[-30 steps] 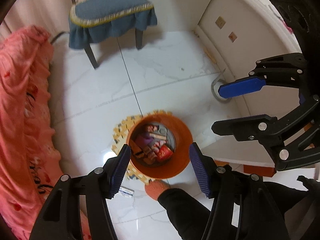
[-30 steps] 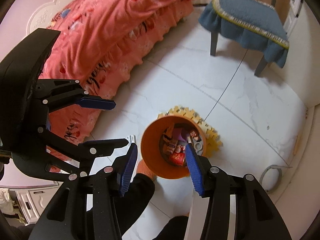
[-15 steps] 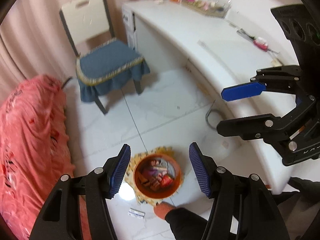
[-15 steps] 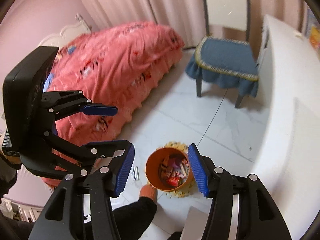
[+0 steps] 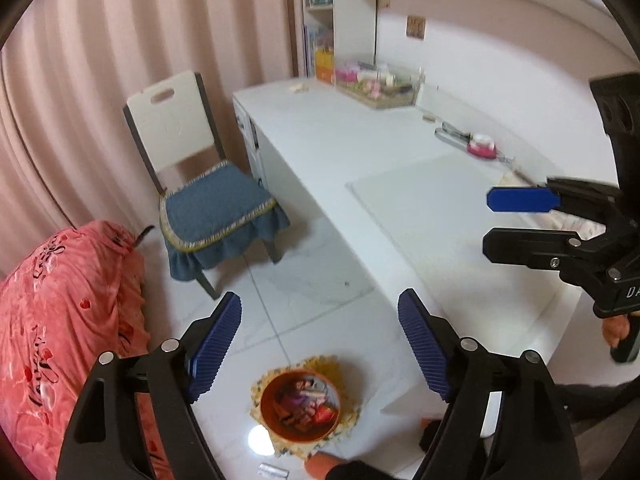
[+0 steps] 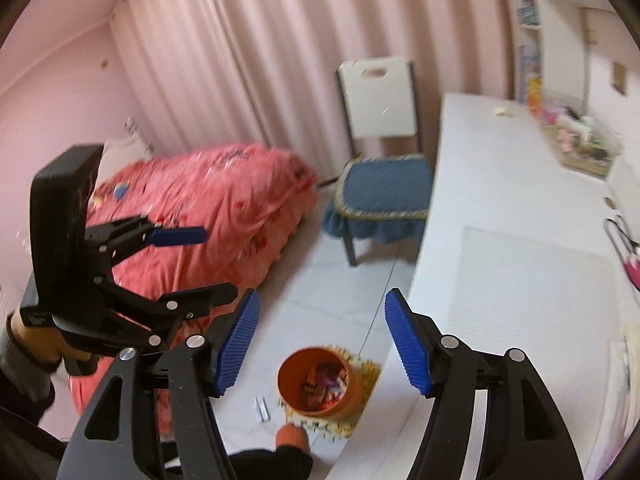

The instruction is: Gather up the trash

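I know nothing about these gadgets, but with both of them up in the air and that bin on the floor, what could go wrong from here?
Both the left hand-held gripper and the right hand-held gripper are open and empty, high above the orange bin.

1. The small white wrapper lying on the floor beside the bin could be overlooked.
2. The person's foot is right next to the bin's yellow mat, so a step might tip the full bin.

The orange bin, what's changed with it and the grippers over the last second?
Both grippers, left and right, rose away from the orange bin, which now looks smaller, with the desk in view. Nothing grasped or released; the bin stays on its yellow mat, jaws open.
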Demonstrator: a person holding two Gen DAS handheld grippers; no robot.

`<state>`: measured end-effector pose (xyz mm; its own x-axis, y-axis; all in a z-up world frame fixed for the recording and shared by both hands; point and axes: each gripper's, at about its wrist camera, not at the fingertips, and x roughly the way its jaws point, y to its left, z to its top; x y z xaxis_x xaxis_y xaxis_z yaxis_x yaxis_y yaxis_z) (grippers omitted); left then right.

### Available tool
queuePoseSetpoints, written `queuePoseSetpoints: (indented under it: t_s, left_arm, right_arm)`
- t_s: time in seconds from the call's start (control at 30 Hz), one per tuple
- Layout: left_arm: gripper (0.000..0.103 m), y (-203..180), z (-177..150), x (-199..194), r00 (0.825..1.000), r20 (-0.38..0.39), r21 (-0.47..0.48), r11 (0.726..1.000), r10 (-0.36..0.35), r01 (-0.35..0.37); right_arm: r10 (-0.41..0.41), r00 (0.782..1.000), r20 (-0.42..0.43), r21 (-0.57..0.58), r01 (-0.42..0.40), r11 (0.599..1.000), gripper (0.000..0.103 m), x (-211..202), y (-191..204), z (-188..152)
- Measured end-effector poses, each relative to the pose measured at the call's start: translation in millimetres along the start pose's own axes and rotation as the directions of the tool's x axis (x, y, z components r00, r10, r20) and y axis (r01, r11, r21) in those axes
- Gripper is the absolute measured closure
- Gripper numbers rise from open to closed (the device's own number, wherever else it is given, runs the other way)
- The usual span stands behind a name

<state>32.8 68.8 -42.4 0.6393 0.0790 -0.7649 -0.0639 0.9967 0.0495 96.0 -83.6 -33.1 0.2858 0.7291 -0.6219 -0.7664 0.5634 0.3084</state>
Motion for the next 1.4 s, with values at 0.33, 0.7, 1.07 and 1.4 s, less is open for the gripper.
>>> queuePoseSetpoints:
  t_s: [0.33,0.7,1.07,1.4]
  left_arm:
    - [0.012,-36,7,-24,0.997,0.071,-0.06,0.998,0.019,-0.014]
    - [0.006,-57,-3,-29,0.992,0.092,-0.133,0.988,0.088,-0.075]
    - [0.006,-47,-5,-32,0.992,0.083,-0.2,0.977,0.093,-0.075]
    - [0.005,-48,-5,-34,0.991,0.089,-0.193,0.978,0.096,-0.078]
  right_arm:
    - [-0.114,0.987,0.109,0.063,0.108,0.992,0.026,-58,-19,-18]
    - [-0.203,0.967,0.156,0.116,0.187,0.976,0.015,-68,-34,-30]
    - [-0.173,0.978,0.119,0.095,0.162,0.982,0.015,-58,-31,-30]
    - [-0.164,0.98,0.112,0.085,0.156,0.984,0.015,-53,-27,-34]
